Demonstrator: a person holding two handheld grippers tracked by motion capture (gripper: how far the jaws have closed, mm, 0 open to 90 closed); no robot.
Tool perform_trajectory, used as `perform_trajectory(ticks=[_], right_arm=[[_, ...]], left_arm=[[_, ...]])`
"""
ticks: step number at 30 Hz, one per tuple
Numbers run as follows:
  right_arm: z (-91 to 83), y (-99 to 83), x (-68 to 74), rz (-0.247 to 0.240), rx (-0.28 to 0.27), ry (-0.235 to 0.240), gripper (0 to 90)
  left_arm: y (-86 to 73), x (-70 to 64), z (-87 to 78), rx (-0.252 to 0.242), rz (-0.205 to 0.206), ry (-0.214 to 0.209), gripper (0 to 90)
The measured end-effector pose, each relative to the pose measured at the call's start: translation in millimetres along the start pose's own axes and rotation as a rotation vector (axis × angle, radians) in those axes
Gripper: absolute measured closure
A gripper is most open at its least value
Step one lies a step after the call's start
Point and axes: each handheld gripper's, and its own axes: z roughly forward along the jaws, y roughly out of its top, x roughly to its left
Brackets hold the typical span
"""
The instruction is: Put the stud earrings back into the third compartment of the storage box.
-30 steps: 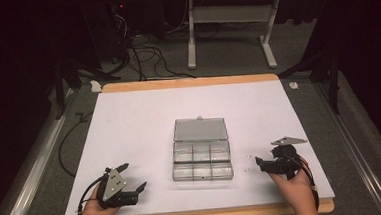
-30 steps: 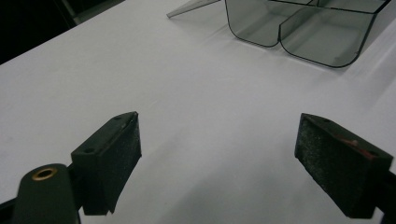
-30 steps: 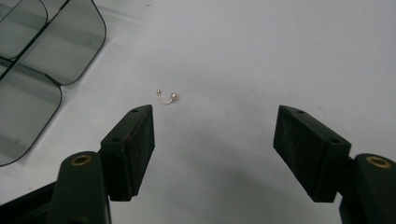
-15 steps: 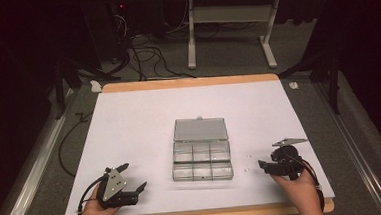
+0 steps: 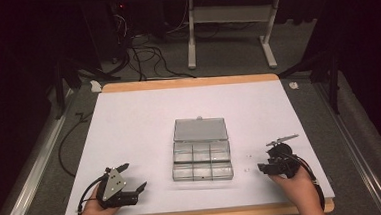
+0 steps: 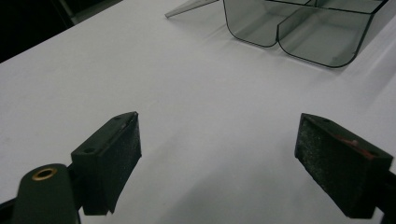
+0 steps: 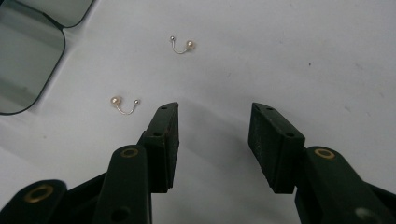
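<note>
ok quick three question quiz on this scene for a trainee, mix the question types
1. True or false: the right hand-held gripper is shut on a pearl earring.
2. How many pearl earrings lie on the white table beyond the right hand-held gripper's jaws?
3. The clear compartment box has its lid: A) open, B) closed, C) removed and set by the left hand-held gripper.

Key
1. False; its jaws stand apart with nothing between them.
2. Two: the nearer earring and the farther earring.
3. A.

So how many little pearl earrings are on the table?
2. One earring lies just left of the right tool's tips; the other earring lies farther ahead, both near the clear box. More could be hidden.
</note>
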Motion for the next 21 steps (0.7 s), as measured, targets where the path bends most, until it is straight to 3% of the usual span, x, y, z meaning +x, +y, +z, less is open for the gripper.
perform_trajectory(ticks=[5,6,21], right_arm=[[-1.0,3.6,0.7,0.001,0.050,0.012,53.9],[-1.0,5.0,0.6,0.000,0.084,0.031,53.9],[1.0,18.7,10.8,-0.027,0.237,0.019,51.0]], left_arm=[[0.0,-0.6,0.1,-0.001,0.001,0.001,15.2],[0.0,-0.8,0.2,-0.001,0.002,0.002,15.2],[0.0,-0.7,0.0,-0.002,0.003,-0.001,15.2]])
